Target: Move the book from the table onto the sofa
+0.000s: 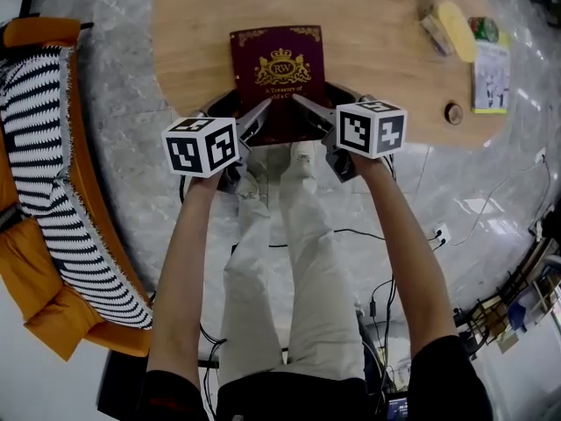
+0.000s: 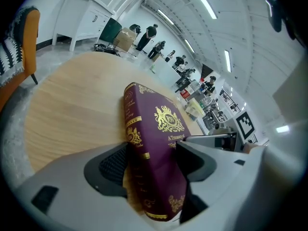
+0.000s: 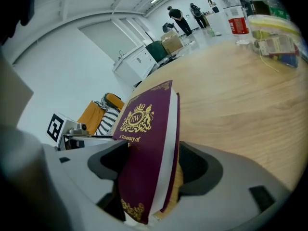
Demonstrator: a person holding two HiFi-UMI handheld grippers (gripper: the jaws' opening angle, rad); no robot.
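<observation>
A maroon book (image 1: 276, 73) with a gold crest lies flat at the near edge of the round wooden table (image 1: 197, 42). My left gripper (image 1: 252, 119) sits at the book's near left corner and my right gripper (image 1: 314, 117) at its near right corner. In the left gripper view the book (image 2: 154, 148) fills the gap between the wide-set jaws of the left gripper (image 2: 151, 165). In the right gripper view the book (image 3: 149, 143) stands between the jaws of the right gripper (image 3: 154, 170), with a strip of wood showing beside one pad. Neither pair of pads is clearly pressing.
An orange sofa (image 1: 79, 226) with a black-and-white striped throw (image 1: 39, 156) curves along the left. On the table's right side lie a yellow object (image 1: 458, 29), a booklet (image 1: 491, 73) and a small brown disc (image 1: 453, 112). Cables (image 1: 386, 235) run over the marble floor.
</observation>
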